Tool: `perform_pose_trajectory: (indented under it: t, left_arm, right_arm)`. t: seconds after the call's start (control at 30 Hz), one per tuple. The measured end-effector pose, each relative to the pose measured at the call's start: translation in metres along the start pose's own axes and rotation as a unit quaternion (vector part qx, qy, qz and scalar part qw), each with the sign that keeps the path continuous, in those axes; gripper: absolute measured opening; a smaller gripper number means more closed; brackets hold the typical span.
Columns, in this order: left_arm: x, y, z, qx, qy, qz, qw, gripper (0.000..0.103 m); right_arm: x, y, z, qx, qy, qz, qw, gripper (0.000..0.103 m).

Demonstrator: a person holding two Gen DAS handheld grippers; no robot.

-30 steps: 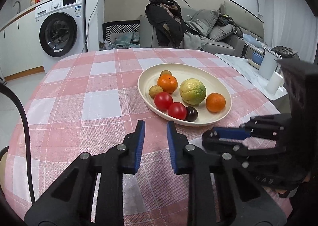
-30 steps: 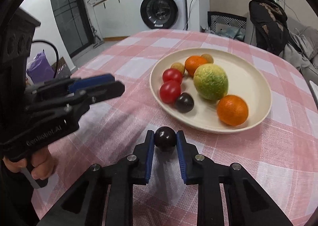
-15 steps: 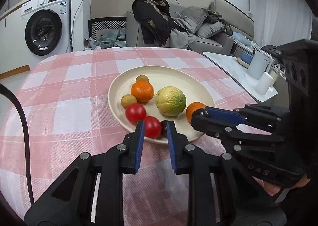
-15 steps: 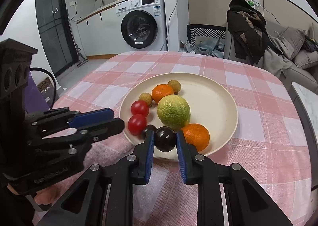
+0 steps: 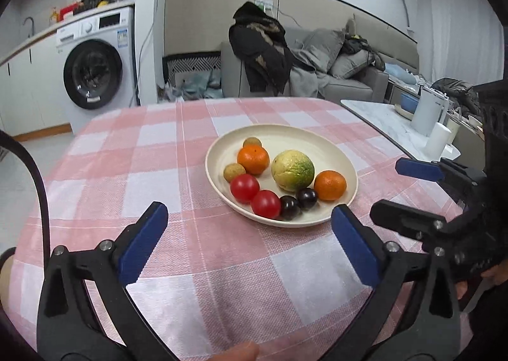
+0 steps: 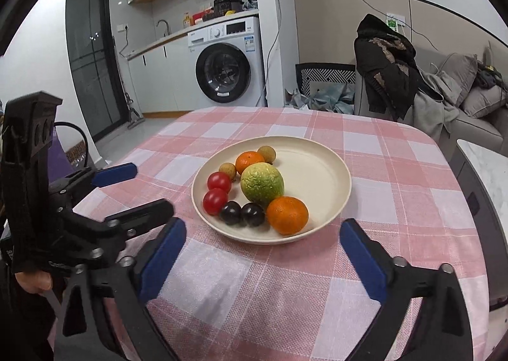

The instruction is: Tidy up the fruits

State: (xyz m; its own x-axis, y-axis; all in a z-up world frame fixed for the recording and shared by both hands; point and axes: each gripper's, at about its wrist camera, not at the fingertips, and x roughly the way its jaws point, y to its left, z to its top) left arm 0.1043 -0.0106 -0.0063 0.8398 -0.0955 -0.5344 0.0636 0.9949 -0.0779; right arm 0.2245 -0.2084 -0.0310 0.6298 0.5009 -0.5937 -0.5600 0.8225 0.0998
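Note:
A cream plate (image 5: 317, 135) (image 6: 312, 170) sits on the pink checked tablecloth (image 6: 365, 145). It holds a green-yellow citrus (image 6: 262, 184), two oranges (image 6: 287, 214), two red tomatoes (image 6: 216, 200), two small brown fruits (image 6: 266, 153) and two dark plums (image 6: 252, 214) (image 5: 306, 198) side by side at the near rim. My right gripper (image 6: 263, 227) (image 5: 390, 189) hovers just short of the plate, jaws opening, nothing between them. To its left my left gripper (image 5: 247, 214) (image 6: 150, 186) is also opening and holds nothing.
Behind the table stand a washing machine (image 6: 227, 73) and a grey sofa (image 5: 349, 75) with a dark coat (image 5: 262, 46) draped over it. On the right a marble side table (image 5: 390, 126) carries a white kettle (image 5: 427, 113). A black cable (image 5: 38, 176) loops at the left.
The right gripper carried a dark plum over the plate and let it go; it now lies beside the other plum. Both grippers went from shut to wide open and drew back.

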Motion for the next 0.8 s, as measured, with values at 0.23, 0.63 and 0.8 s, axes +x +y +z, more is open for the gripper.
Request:
perform_pose_trajectory:
  t: [0.23, 0.63, 0.8]
  left_arm:
    - [-0.021, 0.007, -0.009, 0.009, -0.017, 0.018, 0.9996, 0.103]
    - [-0.019, 0.012, -0.010, -0.001, -0.008, 0.010, 0.9999, 0.103]
    - [-0.018, 0.011, -0.010, 0.000, -0.010, 0.008, 0.9999, 0.103]
  right_arm:
    - [-0.008, -0.006, -0.008, 0.007, -0.016, 0.001, 1.000, 0.103]
    - [-0.016, -0.012, -0.013, 0.023, -0.043, 0.013, 0.999, 0.103]
    - [-0.016, -0.016, -0.013, 0.032, -0.044, 0.014, 0.998, 0.103]
